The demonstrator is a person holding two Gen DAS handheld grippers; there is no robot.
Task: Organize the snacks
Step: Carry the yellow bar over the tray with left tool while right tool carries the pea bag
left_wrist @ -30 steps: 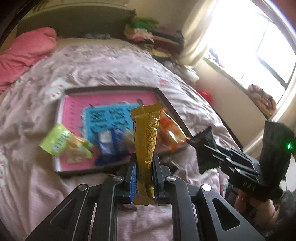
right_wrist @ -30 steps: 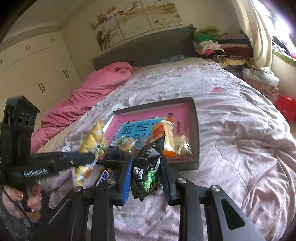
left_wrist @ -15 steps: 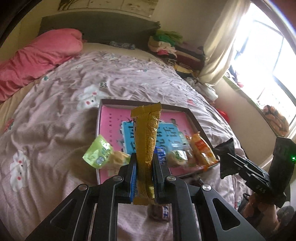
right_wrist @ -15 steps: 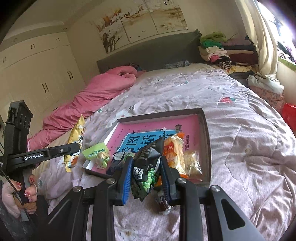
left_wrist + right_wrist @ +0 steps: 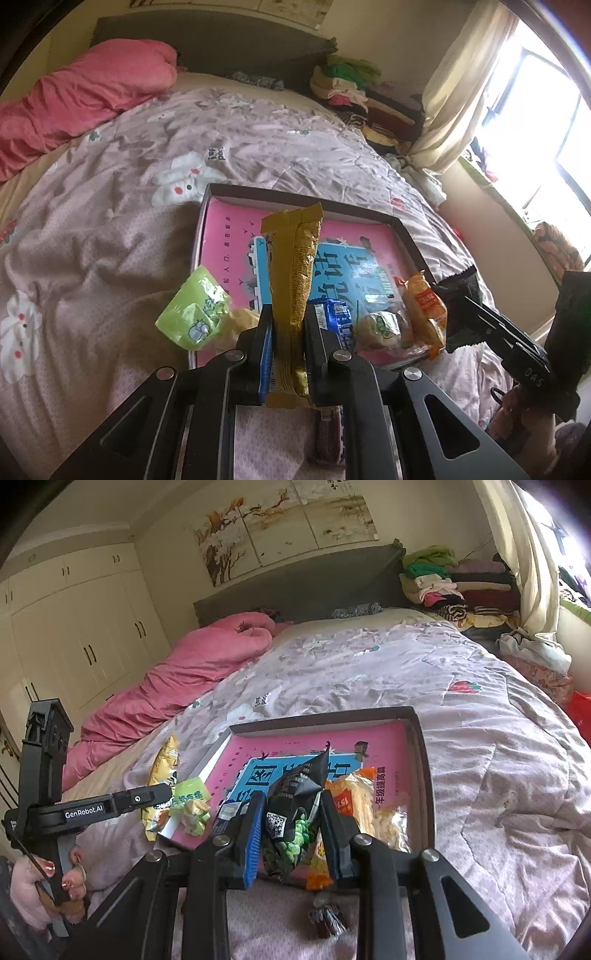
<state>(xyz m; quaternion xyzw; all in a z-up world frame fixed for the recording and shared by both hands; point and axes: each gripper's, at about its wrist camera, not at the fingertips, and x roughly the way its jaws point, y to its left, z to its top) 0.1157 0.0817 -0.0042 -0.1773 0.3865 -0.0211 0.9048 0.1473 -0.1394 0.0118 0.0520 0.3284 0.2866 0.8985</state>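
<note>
left gripper [image 5: 289, 332]: clamped on an upright gold packet [image 5: 293, 280], held over the tray's near edge.
right gripper [image 5: 291, 827]: closed on a black pea bag [image 5: 295, 812], also above that edge.
tray [image 5: 424, 768]: near end crowded; a drop there could slide onto the bed [image 5: 498, 738].

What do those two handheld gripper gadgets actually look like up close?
Both are matte black frames with silver bolts and blue-padded fingers. The left gripper carries white "GenRobot.AI" lettering on its side; the right gripper shows "DAS" and a green light. The hand gripping the left handle has painted nails.
</note>
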